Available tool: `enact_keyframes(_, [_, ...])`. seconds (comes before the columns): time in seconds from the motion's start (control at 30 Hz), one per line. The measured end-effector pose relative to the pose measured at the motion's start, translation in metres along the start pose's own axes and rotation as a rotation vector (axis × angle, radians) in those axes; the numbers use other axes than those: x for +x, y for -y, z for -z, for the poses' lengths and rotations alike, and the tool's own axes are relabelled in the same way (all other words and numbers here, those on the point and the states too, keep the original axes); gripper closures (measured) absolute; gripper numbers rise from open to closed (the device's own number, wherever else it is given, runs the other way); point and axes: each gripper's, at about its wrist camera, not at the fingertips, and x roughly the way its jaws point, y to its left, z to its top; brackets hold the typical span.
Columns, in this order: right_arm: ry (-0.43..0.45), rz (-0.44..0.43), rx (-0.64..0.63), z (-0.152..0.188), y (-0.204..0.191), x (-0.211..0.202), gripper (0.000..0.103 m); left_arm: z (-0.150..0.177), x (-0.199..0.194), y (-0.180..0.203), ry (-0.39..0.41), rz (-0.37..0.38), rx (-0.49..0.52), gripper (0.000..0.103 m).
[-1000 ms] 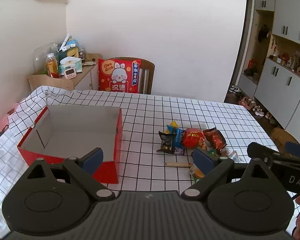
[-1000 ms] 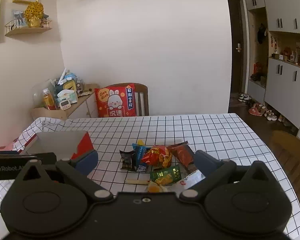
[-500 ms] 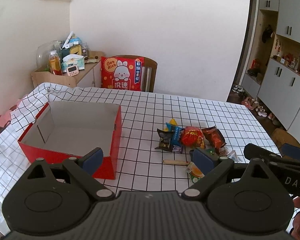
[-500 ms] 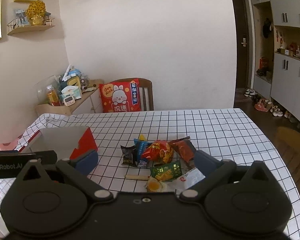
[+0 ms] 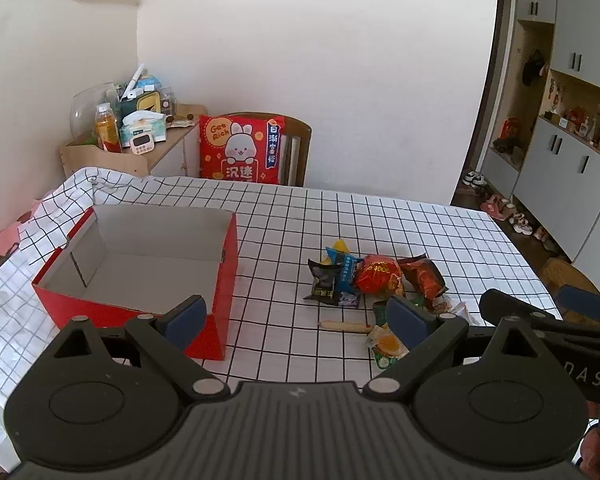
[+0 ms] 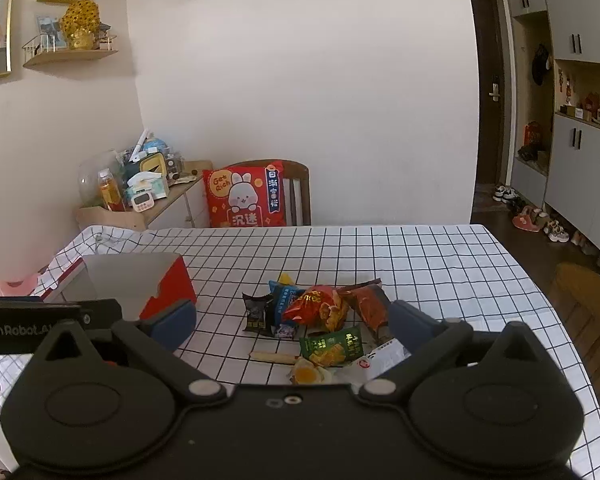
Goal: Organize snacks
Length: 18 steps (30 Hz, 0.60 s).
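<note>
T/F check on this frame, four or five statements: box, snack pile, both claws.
1. The red box already holds snacks. False: its visible interior is bare.
2. The left claw is open and holds nothing. True.
3. The snack pile lies on the checked tablecloth, apart from the box. True.
4. The right claw is shut on the green packet. False: it is open, and the packet lies on the cloth.
5. A red rabbit cushion lies on the table. False: it stands on the chair behind.
</note>
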Motion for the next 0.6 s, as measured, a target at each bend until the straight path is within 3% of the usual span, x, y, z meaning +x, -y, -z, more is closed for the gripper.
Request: enact_keyframes(0.6, [-0.011, 0.018, -0.004, -0.0015, 0.0018, 0.0035, 0.000, -0.0050, 0.0042, 0.0039, -0.017, -0.001, 0.002, 0.006])
